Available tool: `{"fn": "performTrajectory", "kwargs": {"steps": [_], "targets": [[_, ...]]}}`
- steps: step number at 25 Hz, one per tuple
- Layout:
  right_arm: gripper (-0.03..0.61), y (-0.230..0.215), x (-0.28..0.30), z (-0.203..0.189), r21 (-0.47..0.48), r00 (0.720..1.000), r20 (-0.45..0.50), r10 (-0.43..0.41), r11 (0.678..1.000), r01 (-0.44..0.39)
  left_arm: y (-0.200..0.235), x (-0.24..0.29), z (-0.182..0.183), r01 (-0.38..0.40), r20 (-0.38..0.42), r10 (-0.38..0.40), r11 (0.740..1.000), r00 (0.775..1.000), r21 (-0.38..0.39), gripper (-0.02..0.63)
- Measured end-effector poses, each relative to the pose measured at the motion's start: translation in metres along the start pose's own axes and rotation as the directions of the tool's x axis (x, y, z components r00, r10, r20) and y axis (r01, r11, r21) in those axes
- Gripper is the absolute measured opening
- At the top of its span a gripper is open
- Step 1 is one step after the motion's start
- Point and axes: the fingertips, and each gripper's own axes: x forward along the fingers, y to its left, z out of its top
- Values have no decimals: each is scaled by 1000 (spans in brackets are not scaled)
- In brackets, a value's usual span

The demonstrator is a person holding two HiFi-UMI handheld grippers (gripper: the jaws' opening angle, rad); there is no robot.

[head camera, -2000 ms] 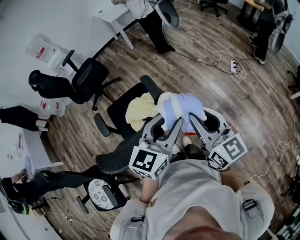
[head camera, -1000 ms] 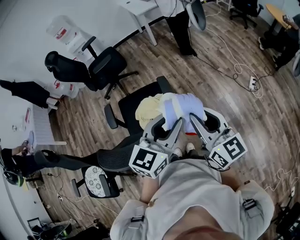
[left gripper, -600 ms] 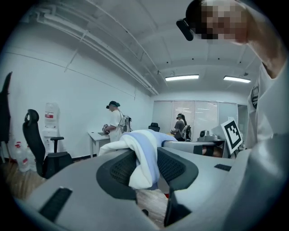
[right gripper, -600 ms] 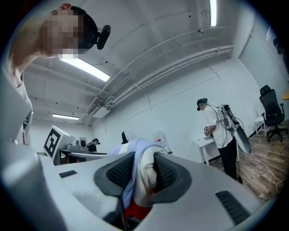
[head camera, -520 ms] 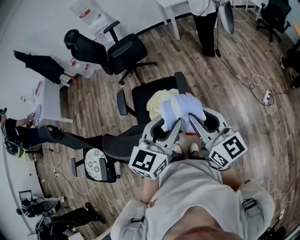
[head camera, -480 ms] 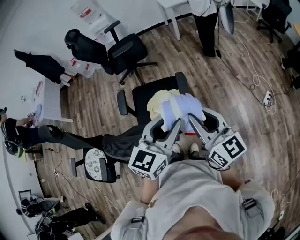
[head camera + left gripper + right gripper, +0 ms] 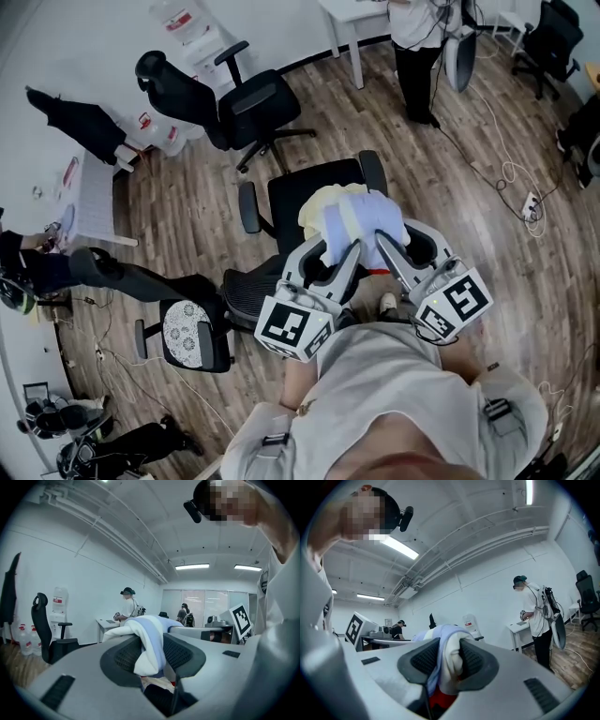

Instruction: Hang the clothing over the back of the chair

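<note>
1. Underneath everything, wood-plank floor [image 7: 487,234], with cables trailing across the right side.
2. At centre in the head view, black office chair [image 7: 300,192], seat bare on its left half, armrests on both sides, mesh backrest [image 7: 246,281] nearest the wearer.
3. Up and left, a second black chair [image 7: 248,108]; down and left, a third with a patterned seat [image 7: 192,333].
4. At the top edge, a white table [image 7: 352,19], and just beside it a standing person [image 7: 412,37] in a white top and dark trousers.
5. Clothing [image 7: 361,220]: a pale blue and white bundle with a yellow part on its left, held up between the two grippers, over the right side of the seat and not draped on the backrest.
6. Left gripper [image 7: 342,253]: clamped on the clothing, with a blue-and-white fold squeezed between the ribbed black pads [image 7: 123,656] in the left gripper view and spilling over their top.
7. Right gripper [image 7: 398,242]: also closed on the clothing, with a white and blue fold pinched between its pads [image 7: 425,660] in the right gripper view; something red below the fold, too hidden to identify.
8. Side by side and close together, both grippers, marker cubes [image 7: 295,328] at the near ends.
9. Far right on the floor, a white power strip [image 7: 530,204].
</note>
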Motion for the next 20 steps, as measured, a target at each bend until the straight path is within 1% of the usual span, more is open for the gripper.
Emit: {"fn": "performTrajectory", "kwargs": {"steps": [11,16,20], "targets": [[118,57,54,-3,-37,1000,-28,-8,999,7,56,-53,7,30,41,-29,999,999,-23,156],[118,75,69,-3,-45,999,-40,-37,998,35,73,-69,10,57,50,-54,997,997,-45,156],[118,86,78,-6,-32,997,-36,-68,997,67,83,-79,11,62,38,-61,997,997,-37,156]]}}
